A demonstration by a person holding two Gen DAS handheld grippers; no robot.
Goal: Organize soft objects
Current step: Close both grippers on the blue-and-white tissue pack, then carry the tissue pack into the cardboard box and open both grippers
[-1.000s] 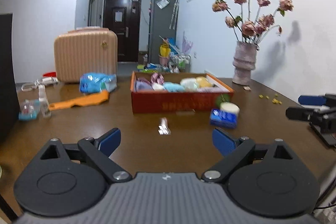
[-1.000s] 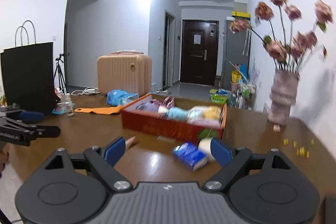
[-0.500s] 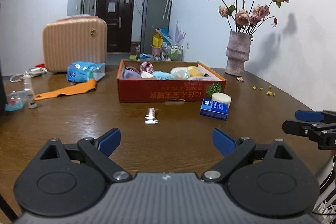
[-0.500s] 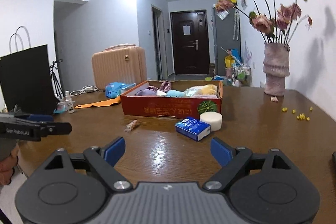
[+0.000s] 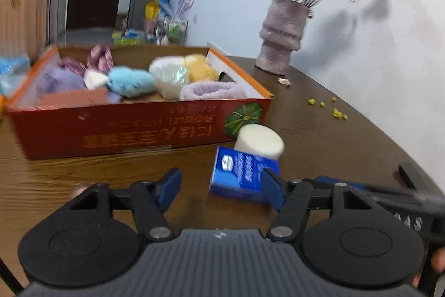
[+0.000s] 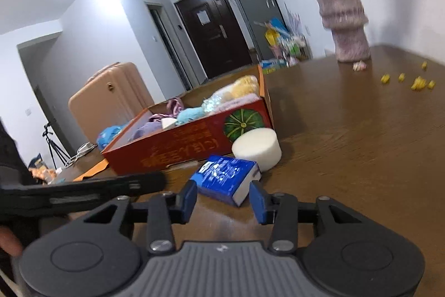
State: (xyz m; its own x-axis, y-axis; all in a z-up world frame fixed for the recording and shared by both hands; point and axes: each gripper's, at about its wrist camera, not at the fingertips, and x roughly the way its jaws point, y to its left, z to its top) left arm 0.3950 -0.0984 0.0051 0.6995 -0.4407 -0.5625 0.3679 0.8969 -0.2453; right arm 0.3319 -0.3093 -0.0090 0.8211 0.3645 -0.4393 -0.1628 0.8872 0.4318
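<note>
Right gripper [image 6: 222, 201] close over the near part of the wooden table [image 6: 347, 152], jaws closing, still apart, with the near end of the blue tissue pack [image 6: 222, 177] just in front of the gap and no pad pressing on it yet. Left gripper [image 5: 221, 189] alongside, jaws also closing, nothing between them; the pack mostly behind its right finger.

Probably best to slide the right gripper a little further forward, centre the pack's near end in the gap, close gently so the soft pack is not crushed, and keep the left gripper out of the way.

Pack lying flat, long axis running away toward the box, white end face turned toward the near right. Just behind it, the round white sponge [image 6: 257, 148], seemingly touching. Further, the orange cardboard box [image 6: 194, 138] of plush items, near the table's middle.
</note>
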